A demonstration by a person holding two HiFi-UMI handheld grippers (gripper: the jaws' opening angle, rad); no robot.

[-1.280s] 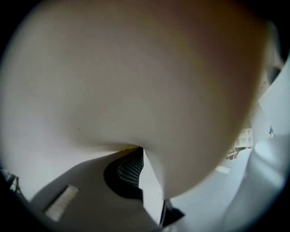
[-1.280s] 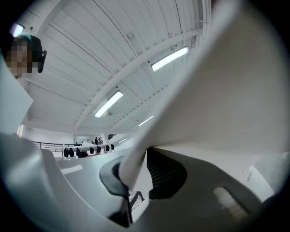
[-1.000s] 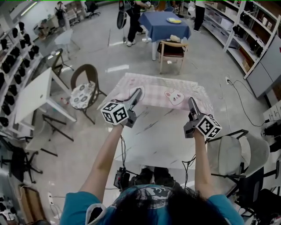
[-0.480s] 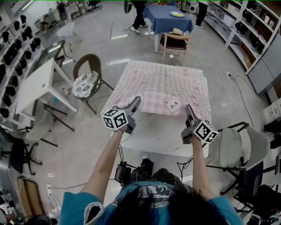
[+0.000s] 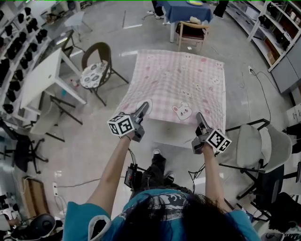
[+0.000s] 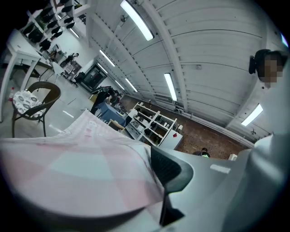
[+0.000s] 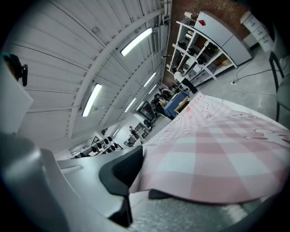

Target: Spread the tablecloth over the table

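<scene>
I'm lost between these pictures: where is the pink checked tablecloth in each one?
Head view: tablecloth at upper centre, spread flat.
Left gripper view: tablecloth fills the lower left.
Right gripper view: tablecloth fills the lower right.
Shared landmark: the blue-covered table beyond the far edge, in all three.

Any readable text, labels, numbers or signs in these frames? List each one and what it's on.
No text can be read in any view.
tablecloth: pink curly marks near the rabbit print may be lettering, but are too blurred to read.
Cubes on the left gripper and right gripper: black-and-white square markers only, no letters or digits.
shelves: any labels are too small to read.
</scene>
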